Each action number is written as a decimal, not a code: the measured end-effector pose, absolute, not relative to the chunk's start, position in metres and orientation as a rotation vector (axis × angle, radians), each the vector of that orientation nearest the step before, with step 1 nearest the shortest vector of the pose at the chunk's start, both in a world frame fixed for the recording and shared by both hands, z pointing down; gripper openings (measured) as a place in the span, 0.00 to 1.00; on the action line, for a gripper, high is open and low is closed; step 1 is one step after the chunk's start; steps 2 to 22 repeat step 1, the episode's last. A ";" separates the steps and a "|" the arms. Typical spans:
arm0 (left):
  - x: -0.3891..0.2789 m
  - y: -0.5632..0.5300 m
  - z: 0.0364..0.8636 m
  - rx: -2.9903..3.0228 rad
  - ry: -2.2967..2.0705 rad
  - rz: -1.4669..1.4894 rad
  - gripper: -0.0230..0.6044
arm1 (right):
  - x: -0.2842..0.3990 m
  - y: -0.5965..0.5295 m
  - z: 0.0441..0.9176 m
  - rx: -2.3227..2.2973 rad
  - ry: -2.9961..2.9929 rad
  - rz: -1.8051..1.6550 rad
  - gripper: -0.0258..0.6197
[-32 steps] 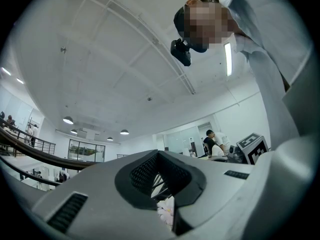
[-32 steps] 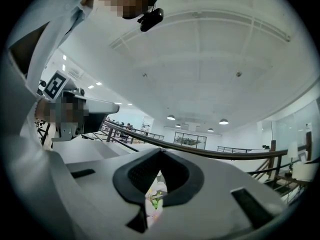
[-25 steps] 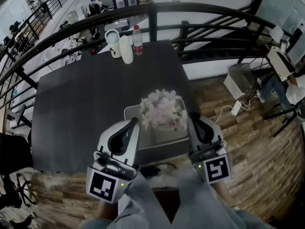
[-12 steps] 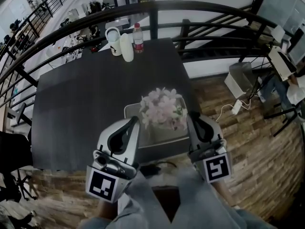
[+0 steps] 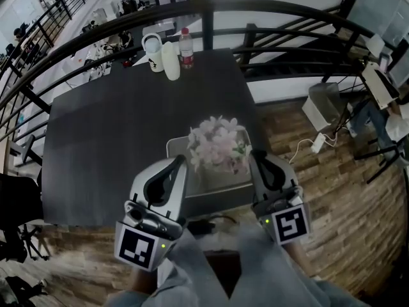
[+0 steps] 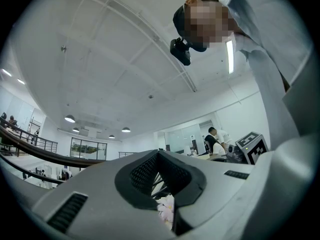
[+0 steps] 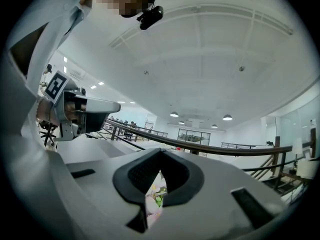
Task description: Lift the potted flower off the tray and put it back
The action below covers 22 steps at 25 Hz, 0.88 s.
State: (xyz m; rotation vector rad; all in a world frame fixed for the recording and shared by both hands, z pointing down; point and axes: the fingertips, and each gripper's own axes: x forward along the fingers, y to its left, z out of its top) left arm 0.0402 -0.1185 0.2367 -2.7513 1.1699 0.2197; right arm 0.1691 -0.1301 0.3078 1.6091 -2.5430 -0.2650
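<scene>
Potted flower upright — blooms up — on tray.

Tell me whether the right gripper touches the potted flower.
Cannot tell. In the head view the right gripper borders the potted flower, neither gap nor contact plain; the right gripper view shows only petals past its shut jaws.

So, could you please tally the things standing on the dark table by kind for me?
potted flower: 1
tray: 1
white containers: 2
bottle with red cap: 1
total: 5
</scene>
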 end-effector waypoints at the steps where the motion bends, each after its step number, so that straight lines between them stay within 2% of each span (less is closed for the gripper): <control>1: 0.040 -0.119 0.237 -2.751 1.173 0.219 0.03 | 0.169 -0.131 0.309 1.608 -2.544 -0.261 0.04; 22: 0.040 -0.119 0.237 -2.751 1.173 0.219 0.03 | 0.169 -0.131 0.309 1.608 -2.544 -0.261 0.04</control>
